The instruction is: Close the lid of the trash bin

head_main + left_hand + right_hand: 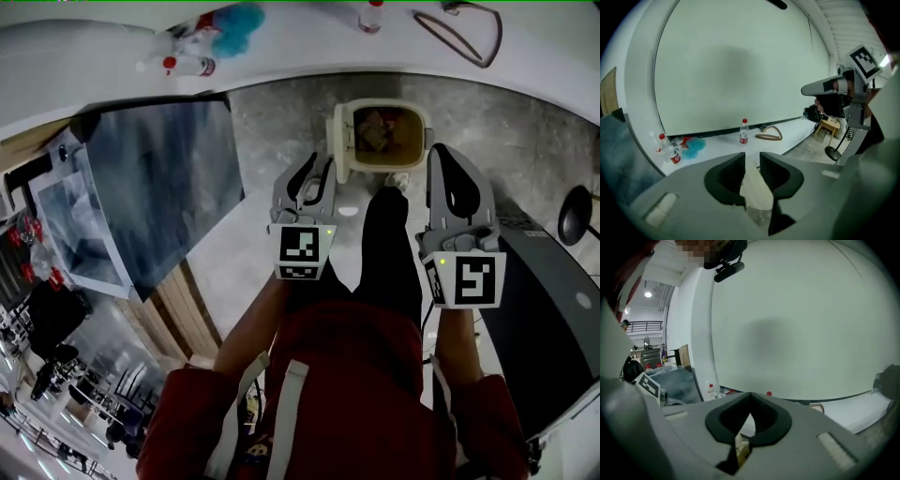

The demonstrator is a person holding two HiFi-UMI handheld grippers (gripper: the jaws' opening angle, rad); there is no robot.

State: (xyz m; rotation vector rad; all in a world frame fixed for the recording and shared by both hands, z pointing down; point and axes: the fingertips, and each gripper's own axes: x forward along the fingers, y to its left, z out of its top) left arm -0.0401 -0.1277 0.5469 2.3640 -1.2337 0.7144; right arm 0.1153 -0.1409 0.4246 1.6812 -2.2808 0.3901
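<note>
- Head view: the trash bin [417, 150] stands open on the grey floor just below a white ledge [309, 47], with rubbish showing inside it. Its cream lid [341, 141] is swung out and stands up at the bin's left side. The left gripper [316, 173] hangs near the lid, apparently above it and not touching. The right gripper [448, 169] hangs over the bin's right rim. The person's shoe [396, 180] sits just beside the bin's front.
- Left gripper view: the jaws stand a narrow way apart and hold nothing. A cream surface, probably the lid [754, 192], shows through the gap below them. A bottle [743, 132], a blue cloth [693, 146] and a brown cable [768, 136] lie on the ledge beyond.
- Right gripper view: the jaws meet at their tips, empty, with a sliver of the bin [743, 448] visible beneath.
- What could go wrong, as I judge it:
  - The bin looks light. A sideways shove on the lid from the left could slide or tip it instead of swinging the lid over.
  - The narrow jaws could skid off the lid's smooth edge, so that it flops back open.
  - The right gripper could knock the rim as it comes down.
  - Any rubbish that stands above the rim could keep the lid from seating.
</note>
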